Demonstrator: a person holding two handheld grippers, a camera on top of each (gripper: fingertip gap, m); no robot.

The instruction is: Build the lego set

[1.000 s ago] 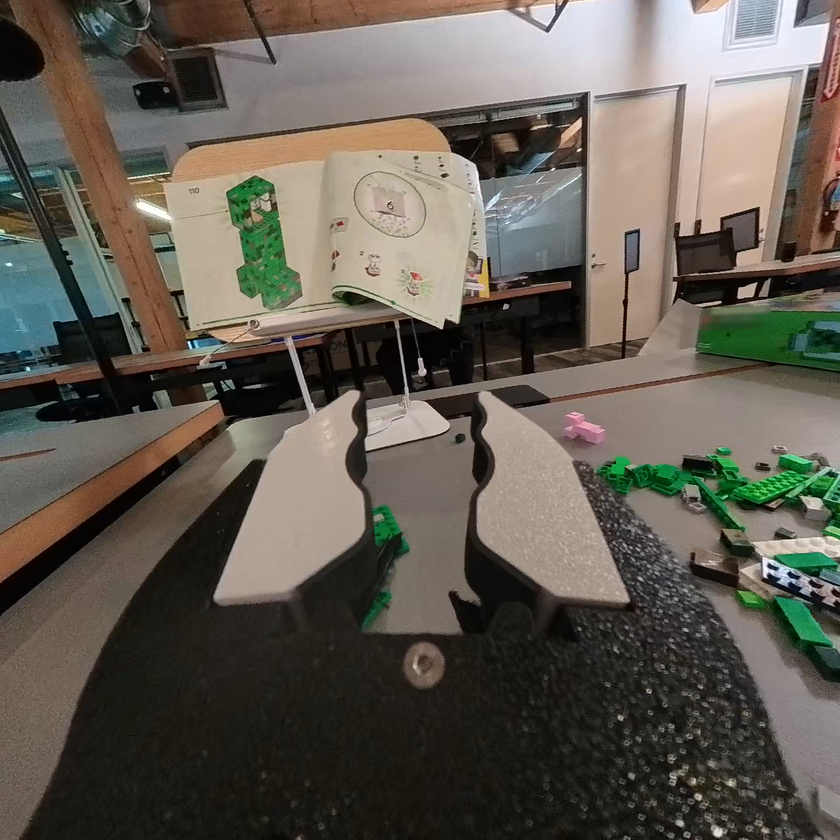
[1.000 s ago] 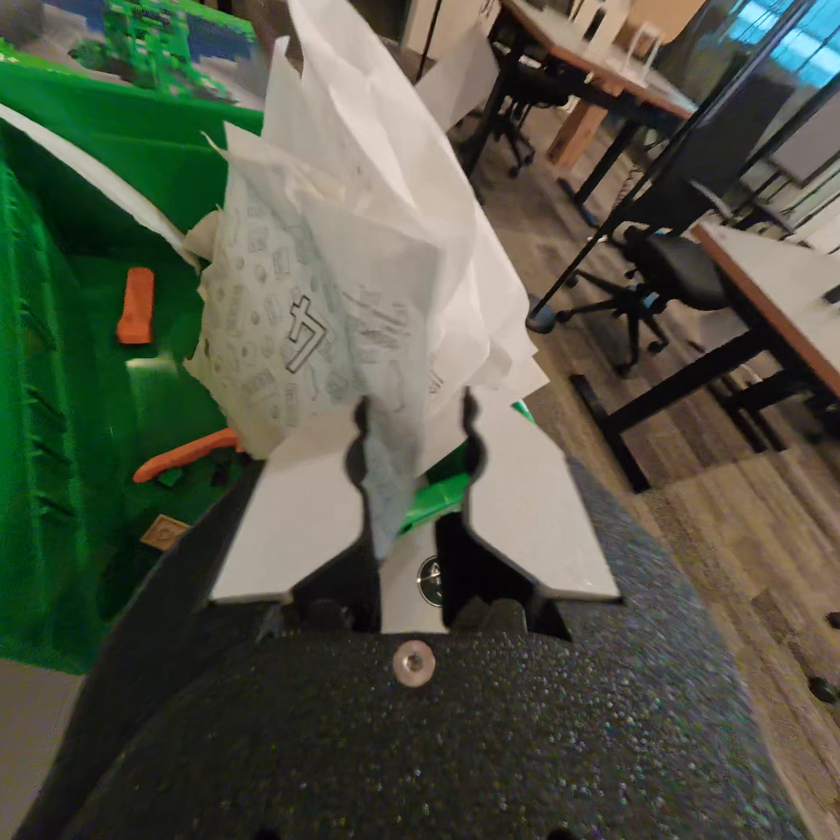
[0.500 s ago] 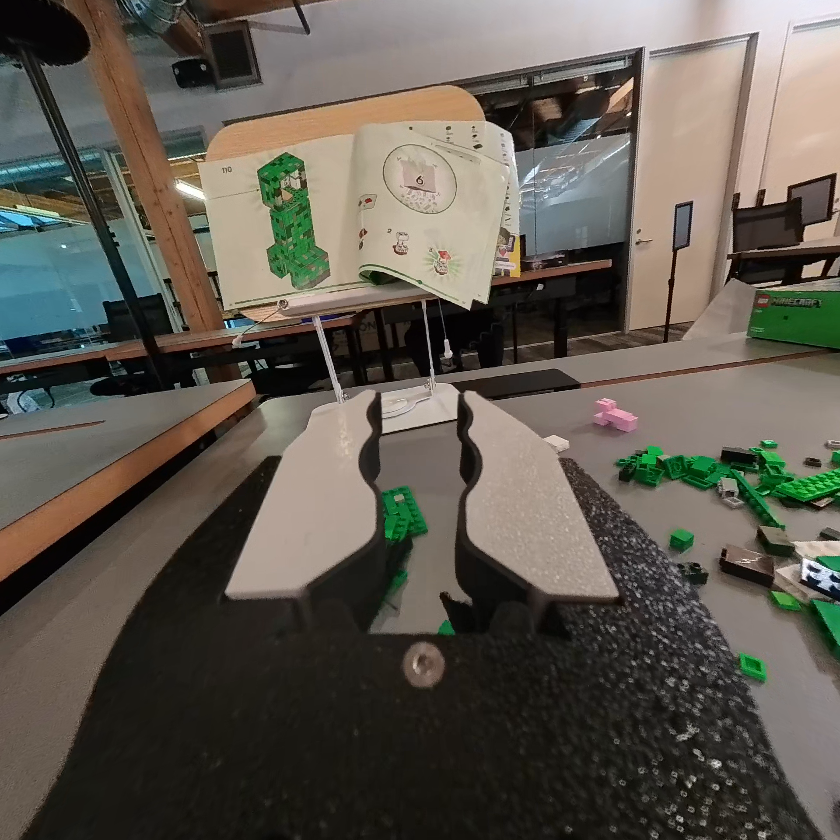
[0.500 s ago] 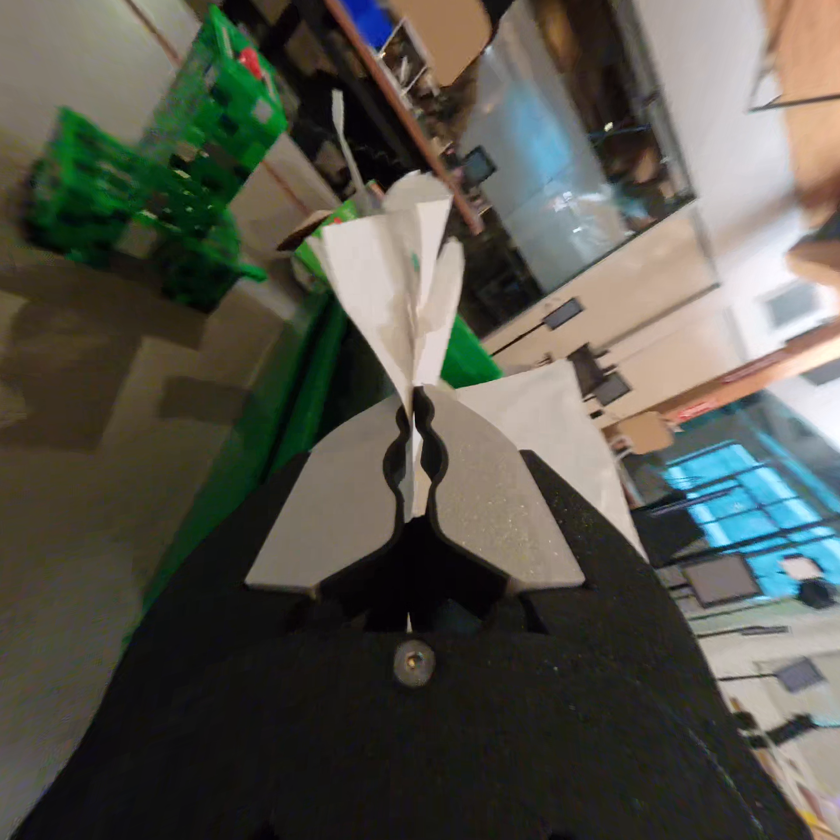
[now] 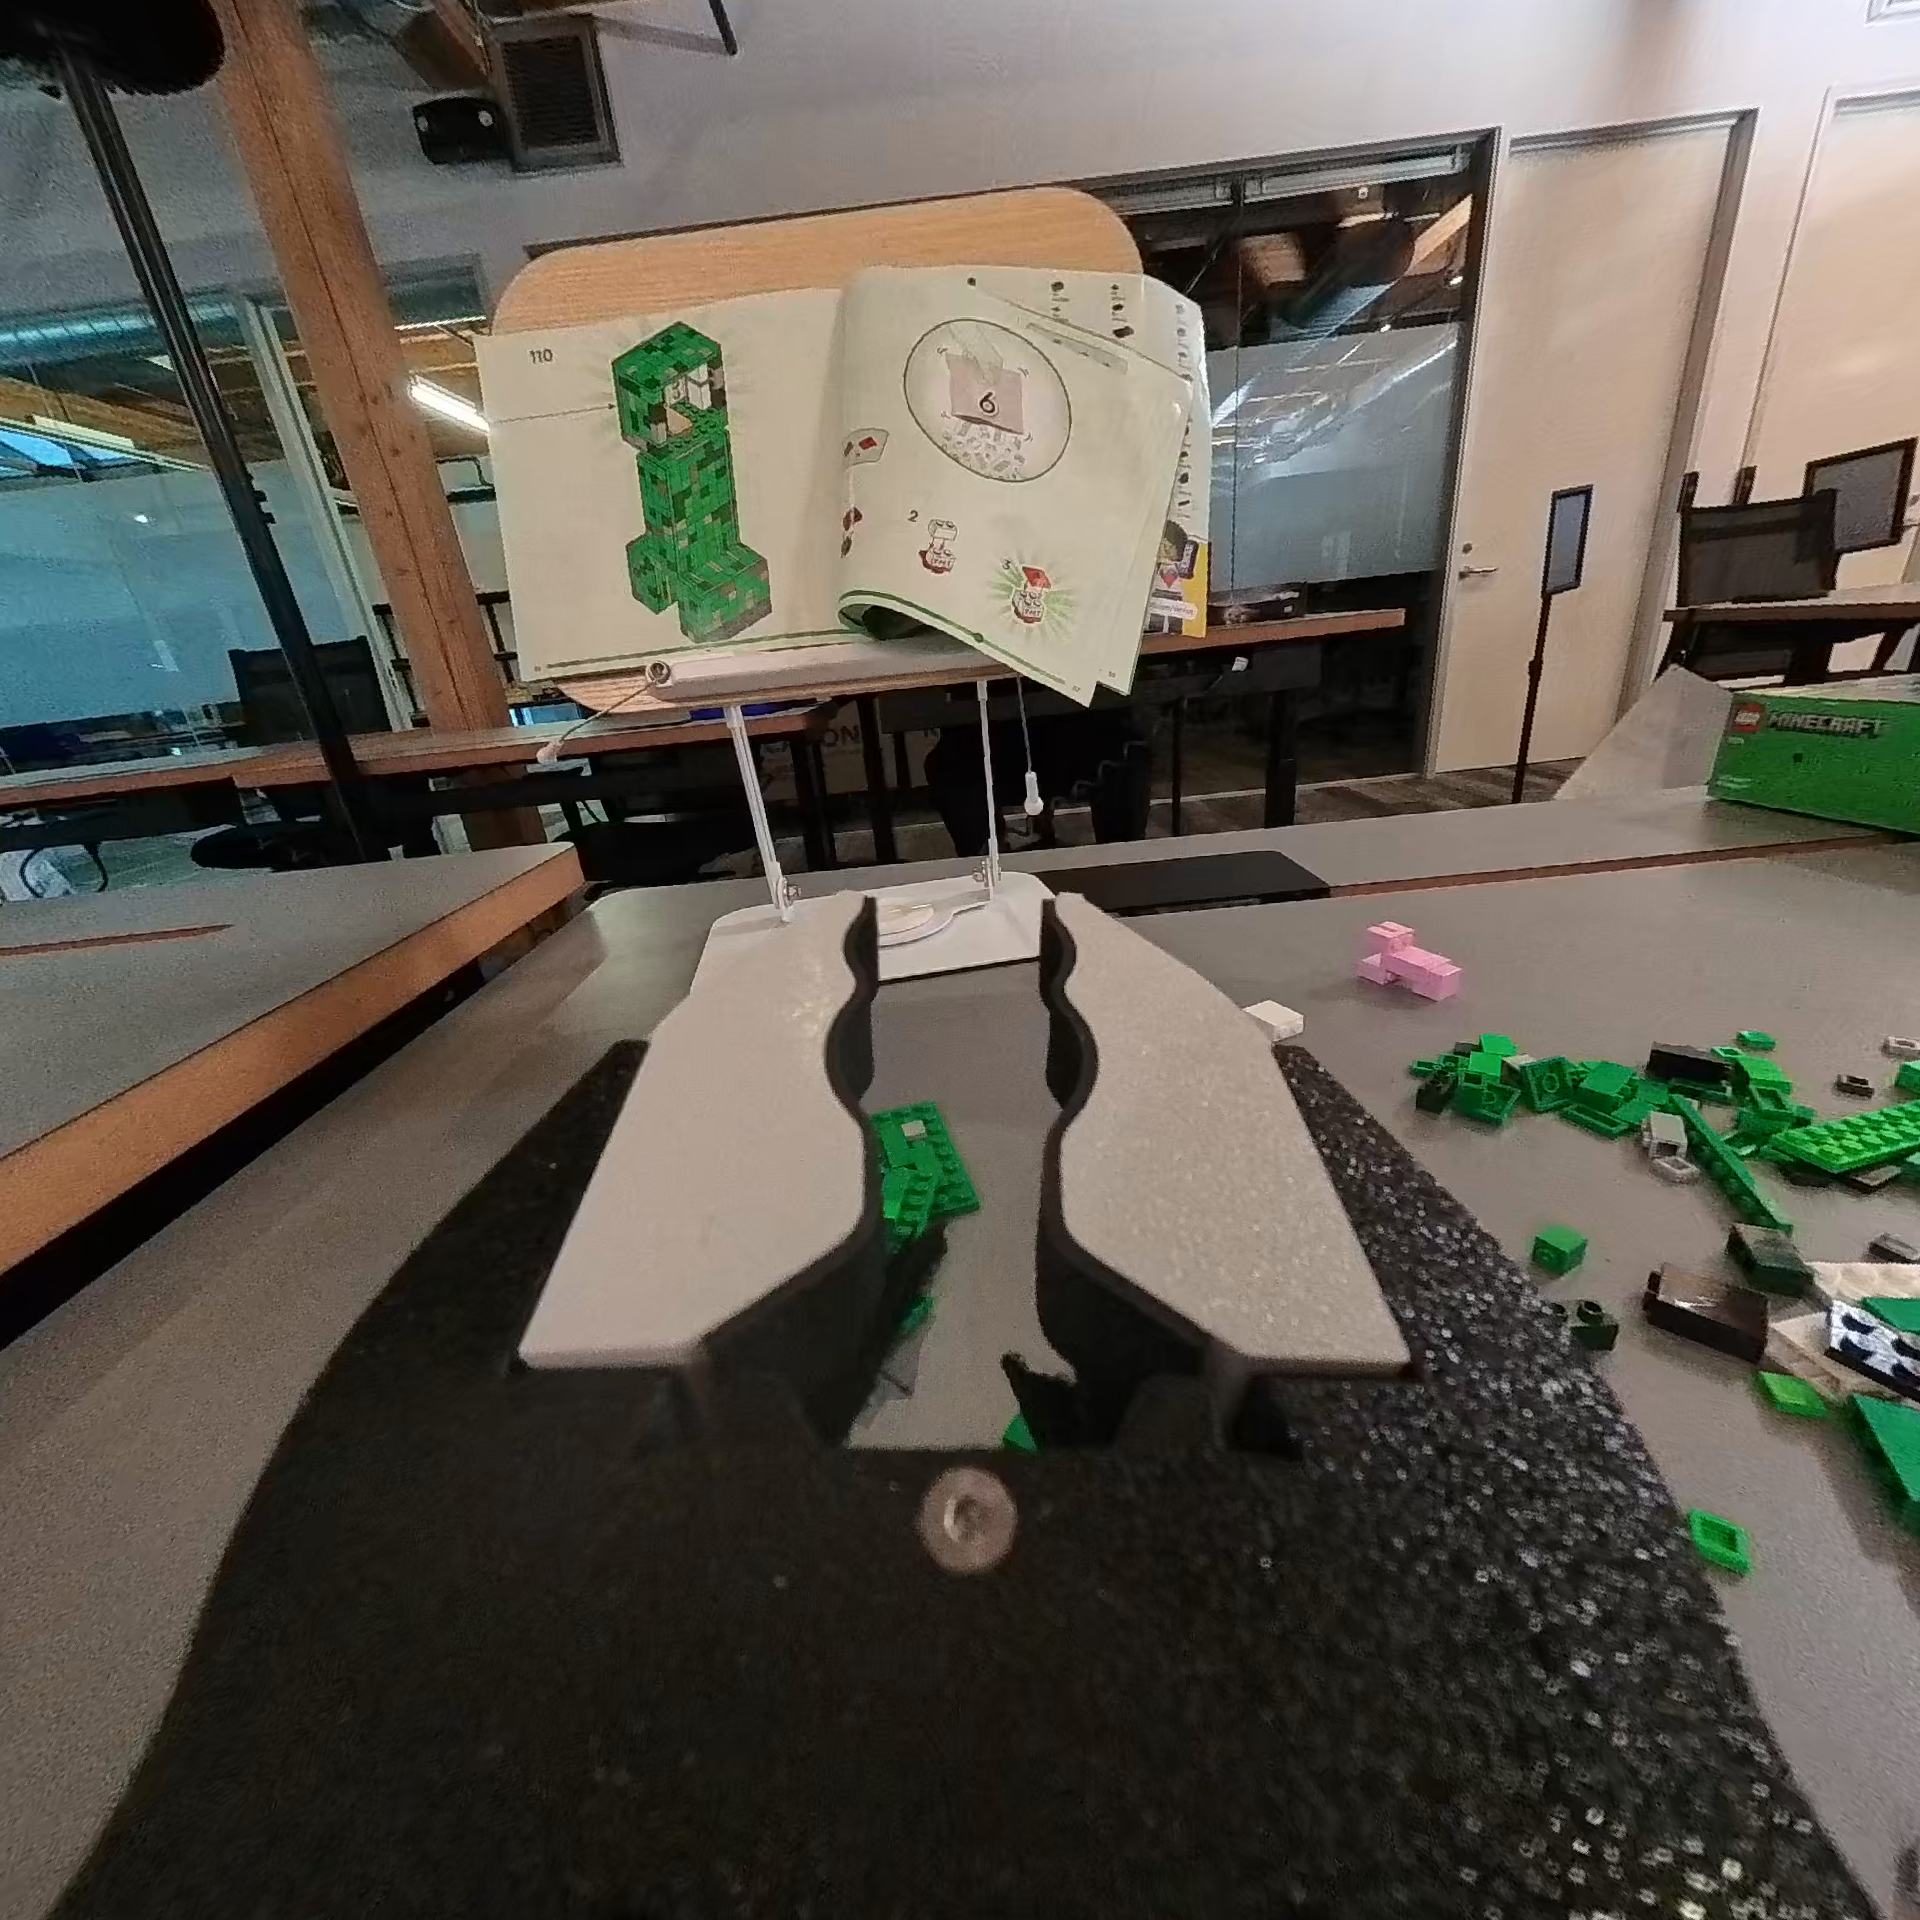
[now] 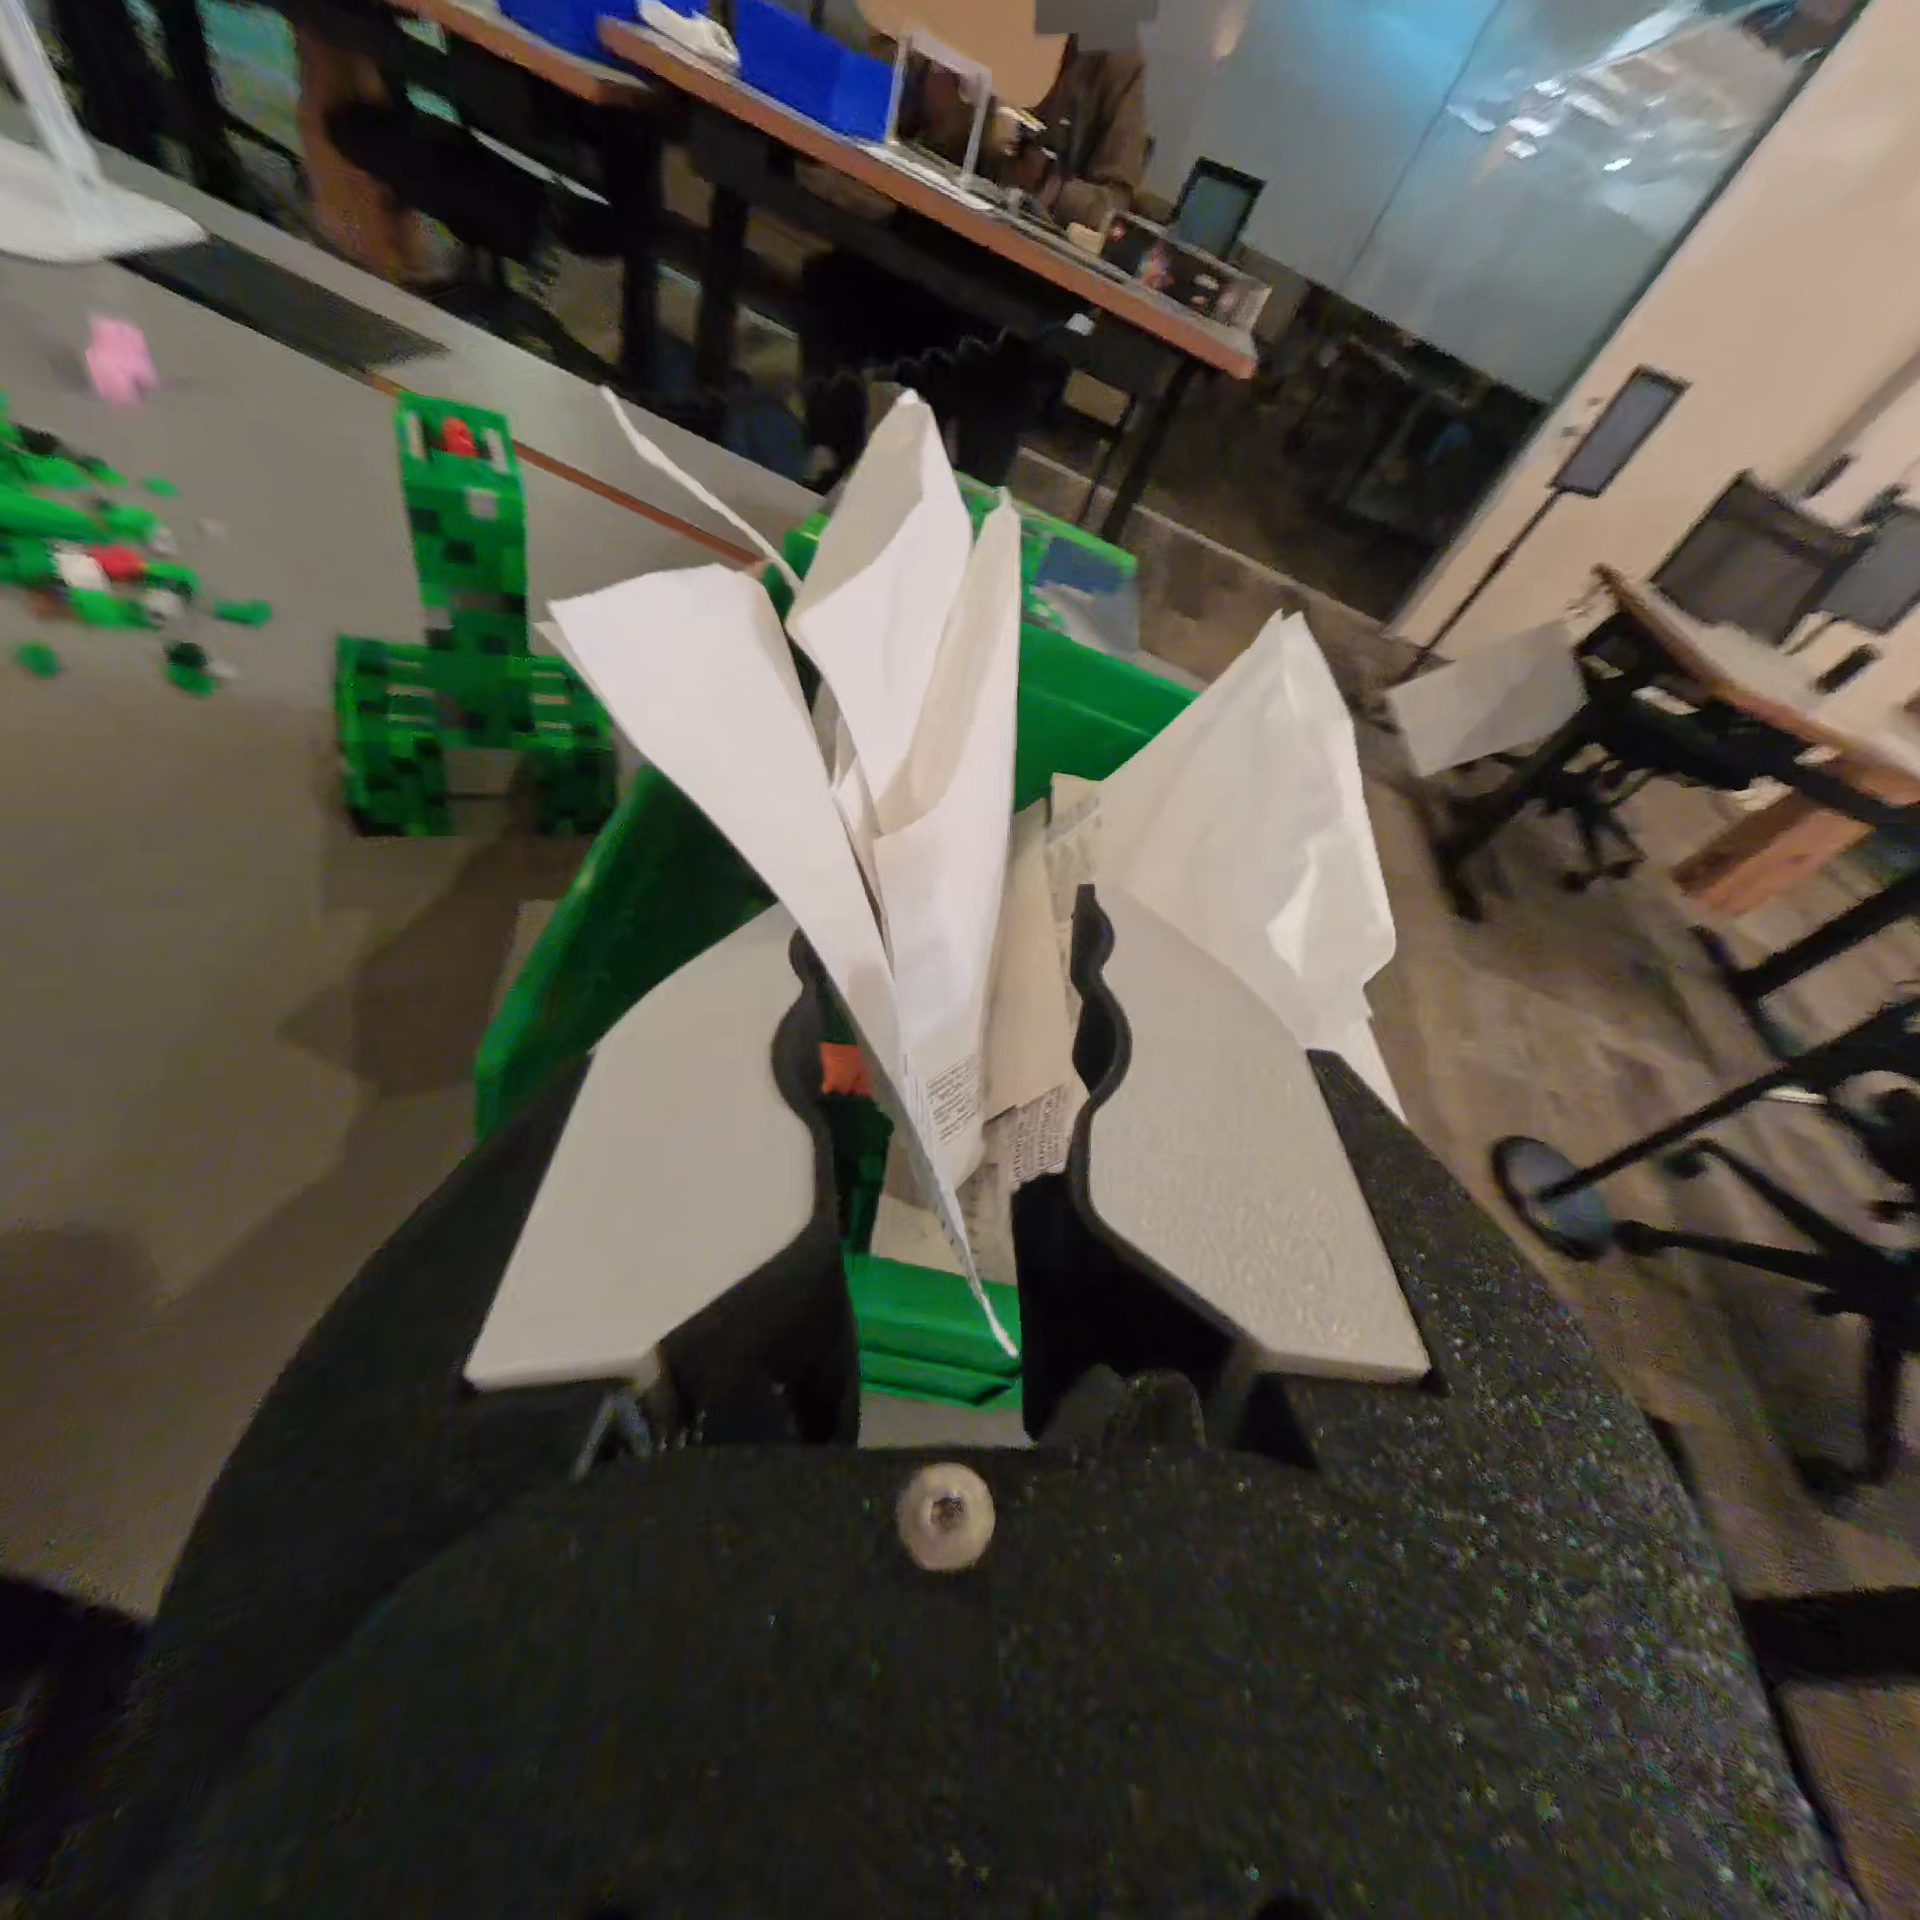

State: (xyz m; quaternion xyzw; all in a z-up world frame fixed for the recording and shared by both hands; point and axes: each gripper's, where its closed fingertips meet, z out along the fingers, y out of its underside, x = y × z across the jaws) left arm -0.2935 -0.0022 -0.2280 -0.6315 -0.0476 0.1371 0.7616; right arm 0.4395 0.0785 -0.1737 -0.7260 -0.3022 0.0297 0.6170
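Now, left wrist view first: the left gripper point(image 5: 956, 1049) hangs low over the grey table point(image 5: 1558, 935), jaws apart, nothing between them. Under the gap at centre frame lies a small green plate assembly point(image 5: 920, 1174), and more of it shows than half a second ago, when the left finger covered a larger part. Straight ahead, upper centre, the instruction booklet point(image 5: 831, 488) stands open on its white stand point(image 5: 956, 925), sitting higher and closer in the frame than a second back. Off to the right, a pink brick piece point(image 5: 1408, 966) sits just beyond the scatter of loose green bricks point(image 5: 1662, 1101), and the green set box point(image 5: 1818, 764) shows at the right edge.

Over to the right wrist view, and here is the big change: half a second ago the jaws were pinched tight on the white paper bag point(image 6: 894, 790); now the right gripper point(image 6: 940, 966) has its jaws apart, with the crumpled bag standing loose in the gap. I cannot tell whether it touches either finger. The view has levelled out too, no longer tilted. Below and behind the bag, at centre, is the green box point(image 6: 644, 914), and a small orange piece point(image 6: 842, 1070) peeks out beside the left finger. Left of centre, the built green figure point(image 6: 457, 644) stands upright on the table, with loose pieces point(image 6: 83, 561) scattered at the left edge.
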